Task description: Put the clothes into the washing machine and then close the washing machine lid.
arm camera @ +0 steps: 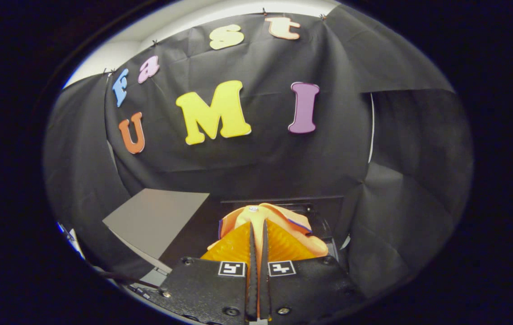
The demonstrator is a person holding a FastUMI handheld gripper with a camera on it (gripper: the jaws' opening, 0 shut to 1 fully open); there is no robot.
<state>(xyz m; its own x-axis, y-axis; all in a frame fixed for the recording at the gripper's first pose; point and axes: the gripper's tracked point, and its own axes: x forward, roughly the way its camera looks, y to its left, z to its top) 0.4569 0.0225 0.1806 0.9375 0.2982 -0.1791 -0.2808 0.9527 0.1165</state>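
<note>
Soft orange cloth [279,225], crumpled folds, pinched betw nearly closed gripper [258,225] jaws

Orange garment [279,225] with blue trim, bunched, pinched between tool [258,225] fingers

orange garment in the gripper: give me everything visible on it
The orange garment is soft, light-orange cloth with a thin dark-blue edge trim, bunched and folded. A pinched ridge runs up between the fingers of the hand-held gripper, which is shut on it. The rest spills to both sides and beyond the fingertips, over a dark box-like thing behind it.
</note>
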